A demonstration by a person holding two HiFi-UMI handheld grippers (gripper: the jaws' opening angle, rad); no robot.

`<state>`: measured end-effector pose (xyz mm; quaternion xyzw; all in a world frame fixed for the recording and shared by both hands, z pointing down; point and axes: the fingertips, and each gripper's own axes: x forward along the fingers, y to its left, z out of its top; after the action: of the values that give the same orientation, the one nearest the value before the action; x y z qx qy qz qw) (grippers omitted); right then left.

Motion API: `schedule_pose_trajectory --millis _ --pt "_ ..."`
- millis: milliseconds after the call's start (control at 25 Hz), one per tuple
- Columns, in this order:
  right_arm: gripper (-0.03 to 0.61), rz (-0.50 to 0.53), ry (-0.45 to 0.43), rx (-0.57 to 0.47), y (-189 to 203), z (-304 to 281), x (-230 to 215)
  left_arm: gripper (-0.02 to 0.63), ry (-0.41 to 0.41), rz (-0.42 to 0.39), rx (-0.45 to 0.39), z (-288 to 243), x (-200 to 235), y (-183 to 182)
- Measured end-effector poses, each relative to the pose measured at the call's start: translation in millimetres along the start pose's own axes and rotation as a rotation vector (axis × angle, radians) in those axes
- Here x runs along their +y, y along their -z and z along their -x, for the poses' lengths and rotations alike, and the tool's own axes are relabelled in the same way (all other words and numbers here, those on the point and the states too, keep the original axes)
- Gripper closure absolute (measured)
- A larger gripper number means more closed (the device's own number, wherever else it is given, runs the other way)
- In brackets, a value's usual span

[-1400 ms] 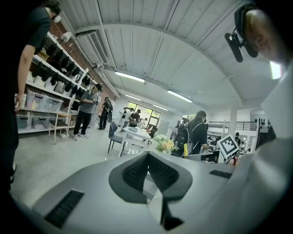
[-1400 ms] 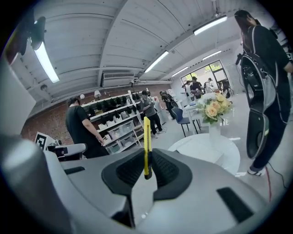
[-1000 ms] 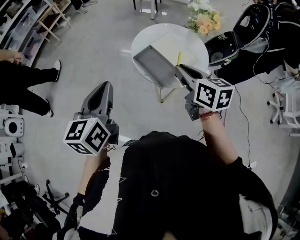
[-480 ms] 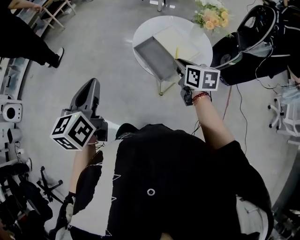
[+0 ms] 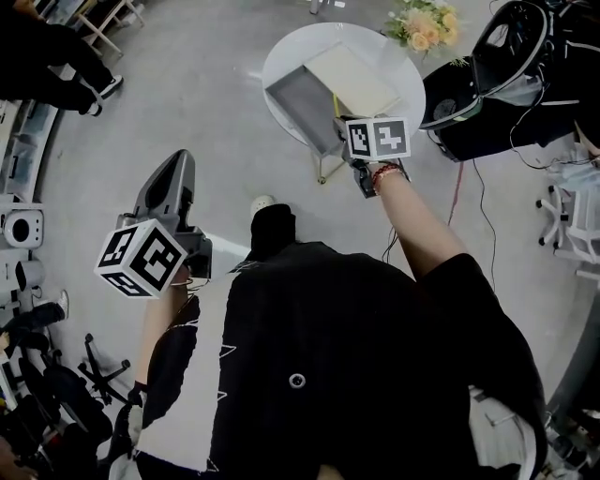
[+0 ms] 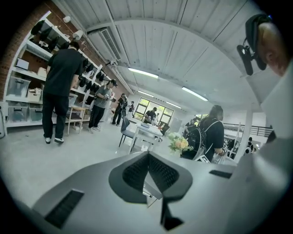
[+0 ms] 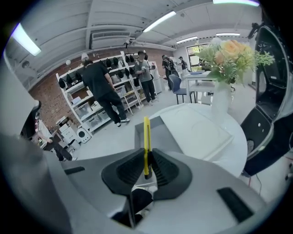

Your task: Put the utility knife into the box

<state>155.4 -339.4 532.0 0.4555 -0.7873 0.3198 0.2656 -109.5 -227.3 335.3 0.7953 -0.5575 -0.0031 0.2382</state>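
A yellow utility knife (image 7: 146, 139) stands on edge between the jaws of my right gripper (image 7: 147, 159), which is shut on it. Its tip points over the open grey box (image 7: 160, 132). From the head view, the right gripper (image 5: 340, 120) reaches over the near edge of the round white table (image 5: 405, 73). There the knife (image 5: 335, 100) pokes out beside the grey box (image 5: 300, 101). The box's pale lid (image 5: 354, 77) lies flat next to it. My left gripper (image 5: 172, 180) hangs low at the left over the floor, far from the table, shut and empty (image 6: 149, 170).
A vase of flowers (image 7: 226, 59) stands at the table's far side (image 5: 422, 23). A large black chair-like object (image 5: 497, 75) sits right of the table. People stand by shelves (image 7: 103, 91) at the left. My own shoe (image 5: 272, 225) is on the floor below the table.
The right gripper has moved forward with the knife, from short of the table to over its near edge by the box. The left gripper stayed low at the left.
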Motion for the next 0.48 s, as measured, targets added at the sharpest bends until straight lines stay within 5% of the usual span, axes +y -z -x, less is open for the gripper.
schedule_pose_trajectory --millis 480 --pt "0.522 -0.013 0.045 0.100 19 -27 -12 0.603 -0.019 -0.038 0.001 -17 28 -11"
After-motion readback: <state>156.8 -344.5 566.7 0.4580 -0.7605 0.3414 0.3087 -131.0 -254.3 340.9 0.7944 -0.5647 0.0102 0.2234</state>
